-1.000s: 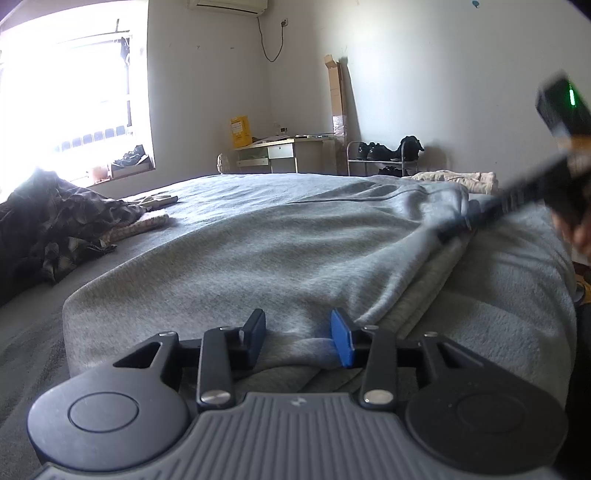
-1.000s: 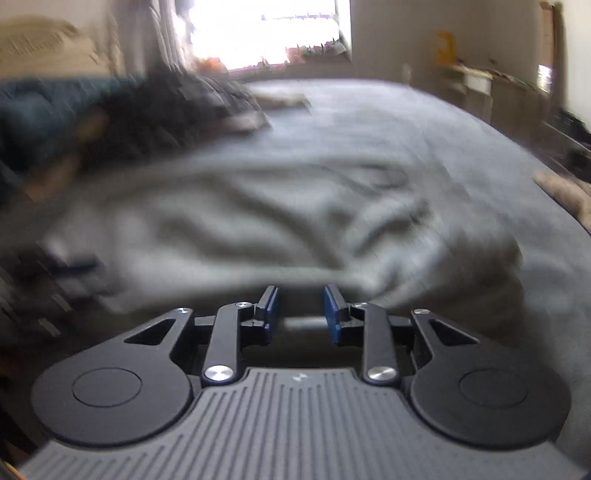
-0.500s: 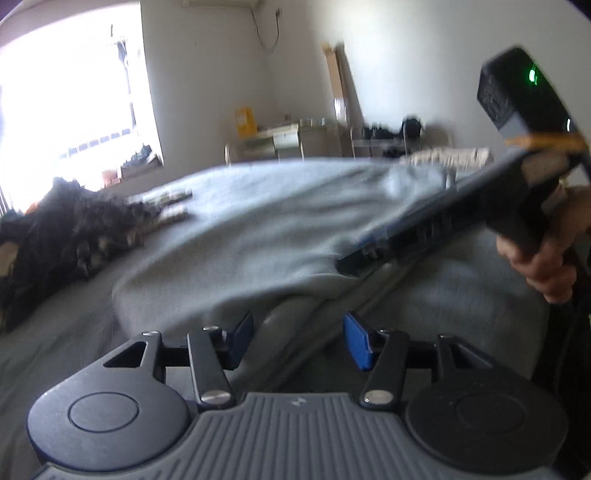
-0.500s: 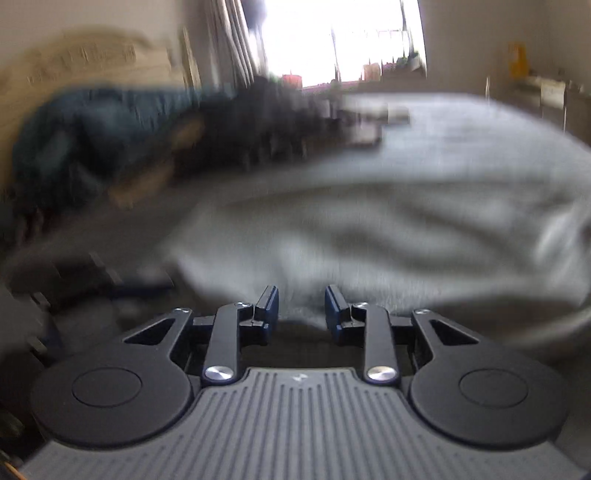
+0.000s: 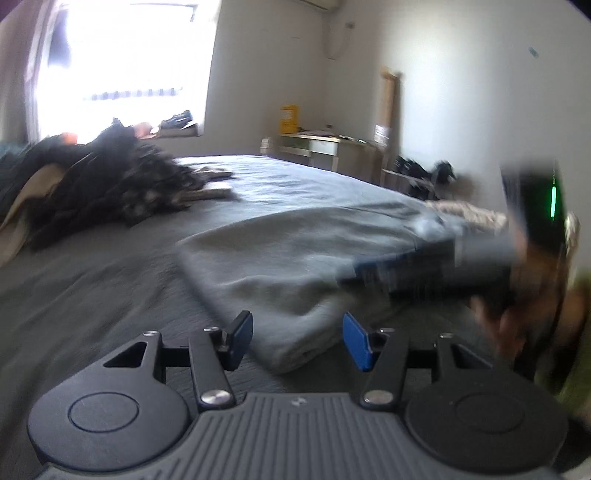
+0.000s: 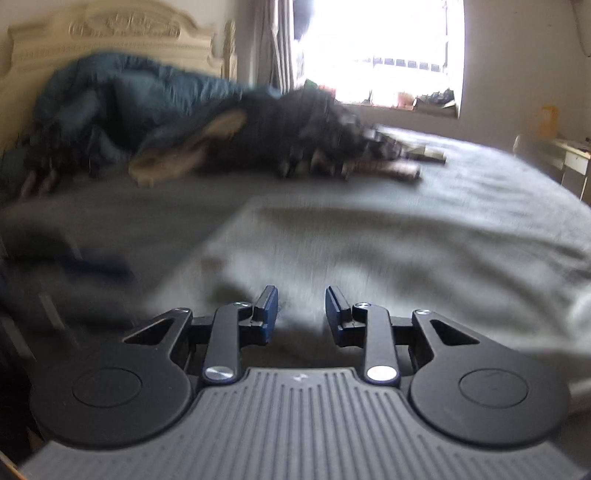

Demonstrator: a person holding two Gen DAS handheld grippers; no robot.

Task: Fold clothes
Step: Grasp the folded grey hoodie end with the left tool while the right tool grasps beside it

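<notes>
Left gripper [image 5: 297, 339] fingers apart over folded grey fleece garment [image 5: 295, 258] on bed; right gripper [image 6: 301, 314] fingers opening, gripping nothing

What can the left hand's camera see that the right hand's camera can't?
Only the left wrist view shows the desk by the far wall, the yellow box on it, the shoe rack, and the right gripper lying on the cloth, blurred. Only the right wrist view shows the carved headboard and the blue quilt bunched against it. Both show the grey garment folded over on the bed, the dark clothes pile and the bright window. The left gripper stands open.
</notes>
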